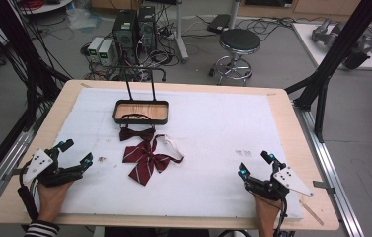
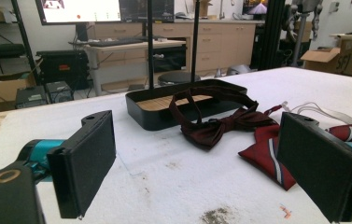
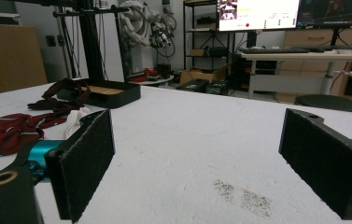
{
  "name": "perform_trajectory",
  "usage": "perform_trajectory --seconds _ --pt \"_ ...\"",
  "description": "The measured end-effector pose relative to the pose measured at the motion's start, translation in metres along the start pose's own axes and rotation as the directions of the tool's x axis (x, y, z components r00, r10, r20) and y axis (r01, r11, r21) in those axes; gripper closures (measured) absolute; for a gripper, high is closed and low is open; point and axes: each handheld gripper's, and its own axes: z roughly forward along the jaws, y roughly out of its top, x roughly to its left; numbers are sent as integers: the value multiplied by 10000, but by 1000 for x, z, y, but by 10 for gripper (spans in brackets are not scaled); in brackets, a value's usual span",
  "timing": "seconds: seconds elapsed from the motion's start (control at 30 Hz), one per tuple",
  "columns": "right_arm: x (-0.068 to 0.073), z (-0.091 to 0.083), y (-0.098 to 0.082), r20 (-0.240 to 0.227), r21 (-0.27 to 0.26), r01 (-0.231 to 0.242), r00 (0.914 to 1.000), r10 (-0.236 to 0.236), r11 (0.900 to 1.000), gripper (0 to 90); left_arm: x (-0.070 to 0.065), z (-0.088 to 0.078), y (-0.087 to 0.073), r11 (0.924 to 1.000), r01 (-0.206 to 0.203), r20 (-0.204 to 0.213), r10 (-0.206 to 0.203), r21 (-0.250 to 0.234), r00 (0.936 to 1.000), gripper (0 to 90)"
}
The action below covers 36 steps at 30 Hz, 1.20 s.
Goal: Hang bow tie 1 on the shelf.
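At the near left corner of the table, a person in a striped sleeve (image 1: 41,228) holds the left gripper (image 1: 76,153) low over the white foam sheet (image 1: 213,133), its jaws spread wide with nothing between them — the left gripper view looks through the gap toward the ties.

Just right of it, near the middle of the sheet, lies a red striped bow tie (image 1: 146,159), its pale strap (image 1: 172,148) looping off to the right. Touching its far edge is a dark maroon bow tie (image 1: 136,133), whose band drapes up over the near rim of a black tray (image 1: 140,105) with a wooden floor; two thin black uprights rise from the tray to a handle (image 1: 139,69). In the left gripper view the maroon tie (image 2: 220,123) sits directly ahead, its band hooked over the tray wall (image 2: 152,116).

Farther right the sheet is bare but for a small grey smudge (image 1: 242,153).

At the near right, the right gripper (image 1: 256,163) rests low over the foam, jaws likewise wide apart and empty — well clear of both ties. Behind the table stand a round stool (image 1: 239,42) and computer towers (image 1: 134,29).
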Motion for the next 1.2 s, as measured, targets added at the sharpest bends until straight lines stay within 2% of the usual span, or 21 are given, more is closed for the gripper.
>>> perform_trajectory --seconds 0.17,0.4,0.53,0.73,0.9,1.03,1.2 --pt "0 0 0 -4 -46 135 9999 -135 9999 96 0 0 0 10000 -11 28 11 35 10000 127" --pt "0 0 0 4 -63 127 9999 -127 9999 96 2 2 1 9997 165 -1 -165 162 9999 127" --pt "0 0 0 8 -68 119 9999 -119 9999 96 3 1 1 9991 402 20 -402 142 9992 126" --pt "0 0 0 13 -52 129 9999 -129 9999 96 4 3 2 9987 442 69 -444 258 9990 126" --pt "0 0 0 3 -74 129 9999 -129 9999 96 4 4 8 9986 371 163 -377 376 9992 126" --pt "0 0 0 5 -53 151 9999 -151 9999 96 6 7 16 9977 199 294 -219 652 9993 126" --pt "0 0 0 -16 -36 51 10000 -51 10000 96 9 13 31 9941 -142 706 66 1079 9975 126"
